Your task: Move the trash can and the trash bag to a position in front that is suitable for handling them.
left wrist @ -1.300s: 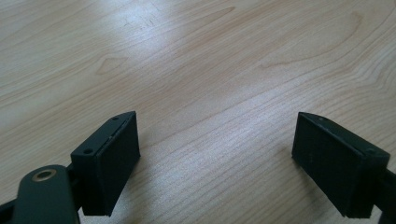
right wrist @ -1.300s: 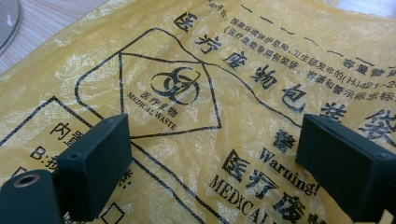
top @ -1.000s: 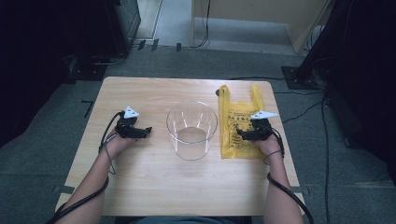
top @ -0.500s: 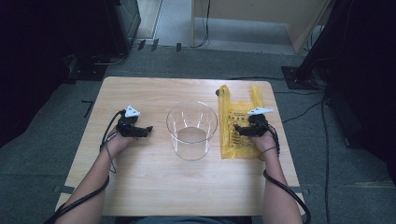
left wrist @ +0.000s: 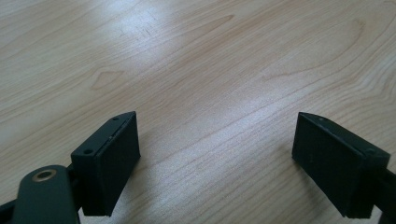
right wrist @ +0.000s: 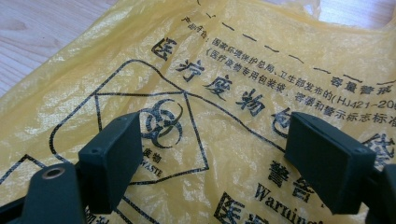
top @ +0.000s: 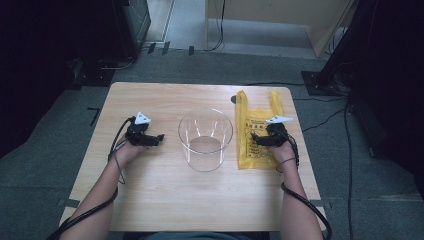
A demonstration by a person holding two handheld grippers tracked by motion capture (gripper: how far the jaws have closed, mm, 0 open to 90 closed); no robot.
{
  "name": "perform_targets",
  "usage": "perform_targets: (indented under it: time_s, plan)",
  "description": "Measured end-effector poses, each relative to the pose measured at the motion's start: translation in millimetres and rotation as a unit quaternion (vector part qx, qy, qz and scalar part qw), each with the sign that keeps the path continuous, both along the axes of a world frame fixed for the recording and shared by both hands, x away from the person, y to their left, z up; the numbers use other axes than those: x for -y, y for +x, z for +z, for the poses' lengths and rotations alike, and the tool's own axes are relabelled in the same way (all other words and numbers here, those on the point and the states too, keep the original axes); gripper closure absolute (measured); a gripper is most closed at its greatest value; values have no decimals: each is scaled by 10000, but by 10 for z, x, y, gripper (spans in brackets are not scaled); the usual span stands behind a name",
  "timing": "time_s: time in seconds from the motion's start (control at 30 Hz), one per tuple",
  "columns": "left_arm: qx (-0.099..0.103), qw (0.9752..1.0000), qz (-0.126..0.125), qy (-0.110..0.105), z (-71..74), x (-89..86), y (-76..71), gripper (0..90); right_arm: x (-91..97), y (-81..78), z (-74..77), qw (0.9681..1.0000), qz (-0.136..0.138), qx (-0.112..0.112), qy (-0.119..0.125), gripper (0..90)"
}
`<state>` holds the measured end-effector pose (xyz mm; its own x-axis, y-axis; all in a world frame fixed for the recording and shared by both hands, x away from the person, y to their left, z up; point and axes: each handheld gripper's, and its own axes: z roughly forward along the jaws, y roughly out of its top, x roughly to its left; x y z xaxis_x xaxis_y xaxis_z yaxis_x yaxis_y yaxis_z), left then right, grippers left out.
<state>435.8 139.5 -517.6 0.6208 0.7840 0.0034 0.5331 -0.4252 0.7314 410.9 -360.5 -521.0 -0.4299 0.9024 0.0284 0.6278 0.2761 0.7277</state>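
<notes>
The table point(top: 200, 200) is evenly lit from above in the high view, while the surrounding room is left dim and softly blurred. A pale sheen is seen on the wood in the left gripper view. The yellow bag point(right wrist: 224, 93) is rendered sharply, with near jaws slightly out of focus.

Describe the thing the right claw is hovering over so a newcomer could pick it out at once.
Start at the wooden table and its central clear round container. Just right of that, flat on the wood, lies the yellow plastic bag, under the open right claw. It is the table's one yellow item, with black Chinese text and a biohazard symbol.
</notes>
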Motion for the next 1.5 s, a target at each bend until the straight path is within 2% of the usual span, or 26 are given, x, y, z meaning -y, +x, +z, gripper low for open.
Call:
perform_targets:
  time_s: [0.17, 1.5]
  plan:
    - [-1, 10000, 1, 1, 0, 0, 0, 143, 9, -7, -22, 9999, 20, 93, 41, 172]
    - [1, 10000, 38, 2, 0, 7, -6, 143, 4, -5, -25, 9999, 45, 95, 31, 159]
